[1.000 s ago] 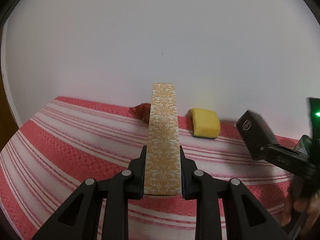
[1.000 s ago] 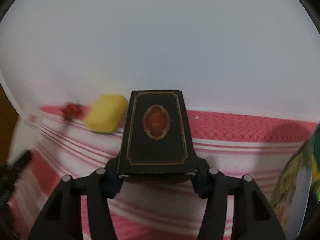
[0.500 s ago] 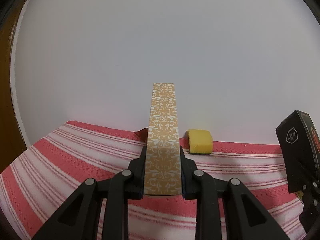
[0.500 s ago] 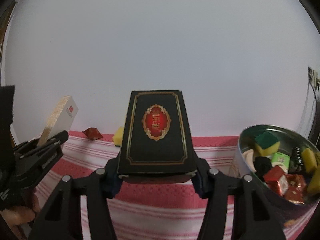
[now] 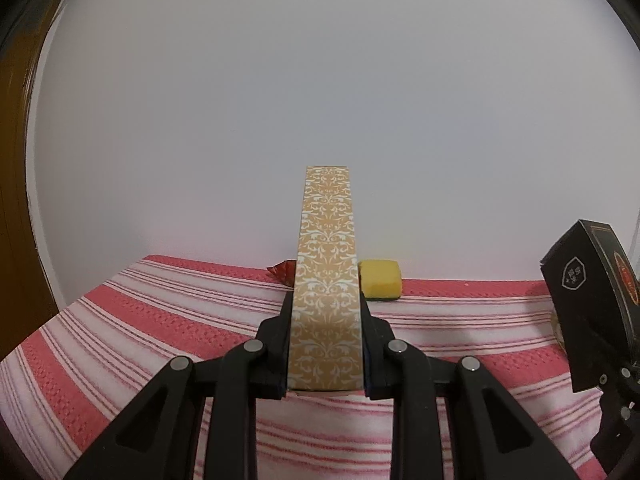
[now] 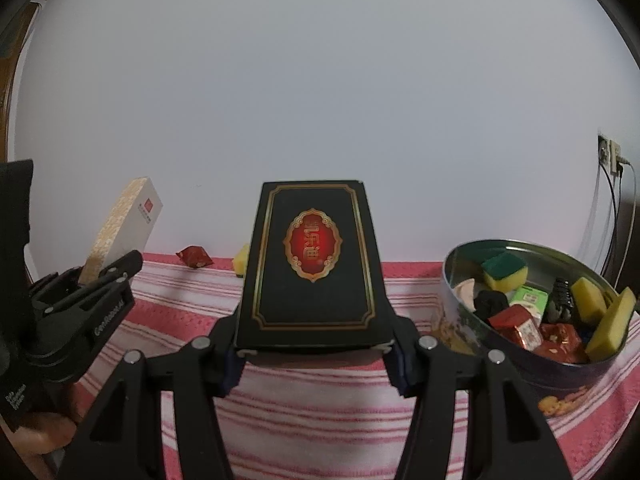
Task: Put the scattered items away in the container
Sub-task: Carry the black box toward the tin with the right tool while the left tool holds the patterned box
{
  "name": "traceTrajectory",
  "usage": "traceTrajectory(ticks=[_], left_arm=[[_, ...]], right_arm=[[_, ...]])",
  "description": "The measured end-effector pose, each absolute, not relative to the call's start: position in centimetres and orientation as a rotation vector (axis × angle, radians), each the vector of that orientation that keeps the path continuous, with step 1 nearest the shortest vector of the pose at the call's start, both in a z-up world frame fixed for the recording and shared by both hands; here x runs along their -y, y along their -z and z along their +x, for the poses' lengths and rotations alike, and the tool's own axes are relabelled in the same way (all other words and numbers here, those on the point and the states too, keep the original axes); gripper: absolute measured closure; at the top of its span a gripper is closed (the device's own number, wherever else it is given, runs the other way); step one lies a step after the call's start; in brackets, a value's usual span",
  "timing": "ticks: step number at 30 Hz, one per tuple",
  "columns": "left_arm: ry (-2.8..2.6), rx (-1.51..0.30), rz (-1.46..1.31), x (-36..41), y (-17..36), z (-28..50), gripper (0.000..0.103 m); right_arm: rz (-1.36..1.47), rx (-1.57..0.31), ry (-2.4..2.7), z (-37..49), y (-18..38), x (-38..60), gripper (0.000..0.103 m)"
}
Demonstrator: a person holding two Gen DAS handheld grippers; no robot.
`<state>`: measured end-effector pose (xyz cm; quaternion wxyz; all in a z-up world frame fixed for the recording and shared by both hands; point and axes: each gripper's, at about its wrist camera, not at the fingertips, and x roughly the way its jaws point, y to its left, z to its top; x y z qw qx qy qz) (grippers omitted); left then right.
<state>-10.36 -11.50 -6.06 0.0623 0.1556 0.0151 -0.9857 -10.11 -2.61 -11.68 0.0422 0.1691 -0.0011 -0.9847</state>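
Observation:
My left gripper (image 5: 325, 340) is shut on a tan box with a white floral pattern (image 5: 326, 280), held on edge above the table; the box also shows in the right wrist view (image 6: 124, 228). My right gripper (image 6: 316, 344) is shut on a black box with a red and gold emblem (image 6: 312, 264), held flat above the cloth; it also shows in the left wrist view (image 5: 592, 304). A round metal tin (image 6: 560, 364) at the right holds sponges, wrapped sweets and other items. A yellow sponge (image 5: 379, 285) and a red wrapped sweet (image 6: 195, 257) lie at the table's far edge by the wall.
A red and white striped cloth (image 5: 160, 320) covers the table. A white wall (image 6: 320, 80) rises just behind it. A wall socket with cables (image 6: 612, 152) is at the far right. Brown wood (image 5: 16, 160) shows at the far left.
Both grippers have lifted and pulled back with their boxes. The right wrist view has swung right, and the tin has come into sight. The sponge and sweet look farther away.

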Motion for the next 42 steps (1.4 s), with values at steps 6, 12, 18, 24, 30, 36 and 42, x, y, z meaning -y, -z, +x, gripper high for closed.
traceTrajectory(ticks=[6,12,18,24,30,36,42], left_arm=[[2.978,-0.062,0.455,11.5,6.1,-8.7,0.076],[3.003,-0.055,0.45,11.0,6.2,-7.5,0.076],[3.053,-0.024,0.455,9.5,6.3,-6.9,0.076],[3.107,-0.019,0.468,7.8,6.4,-6.7,0.076],[3.183,0.006,0.463,5.1,6.4,-6.4,0.076],[3.284,0.051,0.496,1.0,6.4,-7.4,0.076],[3.399,0.153,0.514,-6.2,6.3,-8.8,0.076]], right_arm=[[0.521,0.009,3.019,-8.7,11.9,1.8,0.046],[0.522,0.003,3.037,-6.7,11.7,1.4,0.046],[0.524,-0.012,3.049,-5.2,11.4,0.7,0.046],[0.503,-0.056,3.075,-4.2,11.3,-1.0,0.046],[0.498,-0.059,3.133,-3.9,11.2,-4.6,0.046],[0.531,-0.028,3.229,-4.2,11.2,-9.7,0.046],[0.591,-0.012,3.333,-5.9,11.3,-15.3,0.046]])
